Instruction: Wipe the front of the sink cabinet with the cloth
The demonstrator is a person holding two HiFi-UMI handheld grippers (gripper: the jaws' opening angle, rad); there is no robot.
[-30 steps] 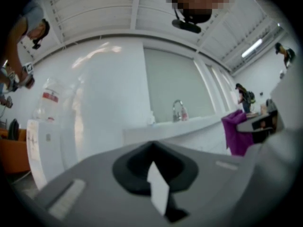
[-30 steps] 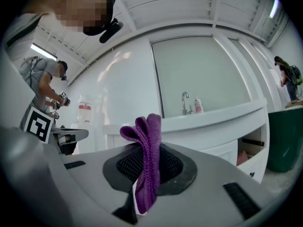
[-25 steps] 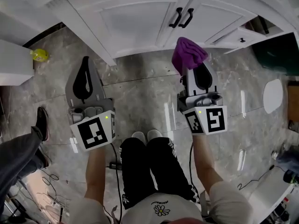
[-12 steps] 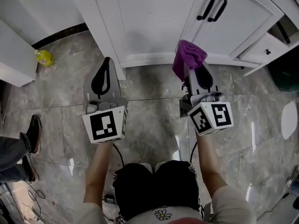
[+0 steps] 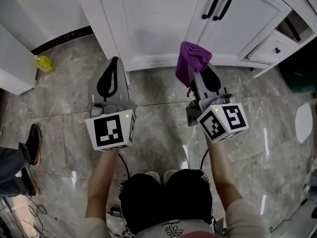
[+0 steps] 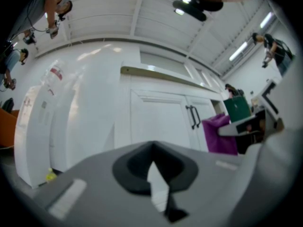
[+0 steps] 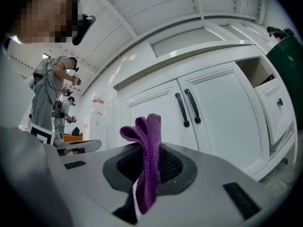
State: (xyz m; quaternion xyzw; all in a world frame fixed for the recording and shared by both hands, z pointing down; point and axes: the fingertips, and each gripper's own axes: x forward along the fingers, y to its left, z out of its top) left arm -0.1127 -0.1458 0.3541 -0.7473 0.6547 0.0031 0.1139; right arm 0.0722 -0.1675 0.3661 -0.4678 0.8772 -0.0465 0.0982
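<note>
The white sink cabinet [image 5: 163,19] fills the top of the head view, its two black door handles [image 5: 216,4] up at the right. A purple cloth [image 5: 193,58] sticks up out of my right gripper [image 5: 196,74], which is shut on it just short of the cabinet's base. In the right gripper view the cloth [image 7: 147,160] stands folded between the jaws, in front of the double doors [image 7: 222,112]. My left gripper [image 5: 115,63] is shut and empty, pointing at the cabinet's left door; the left gripper view shows that door [image 6: 156,122].
A yellow bottle [image 5: 43,62] stands on the marble floor at the left, beside a white unit [image 5: 15,68]. At the right, a cabinet drawer [image 5: 292,26] is open and a dark green bin [image 5: 302,68] stands. Another person's shoe [image 5: 32,143] is at the left edge.
Both grippers have come closer to the cabinet base. The right gripper with the cloth has drifted slightly left; the left one has hardly moved in the last half second.
</note>
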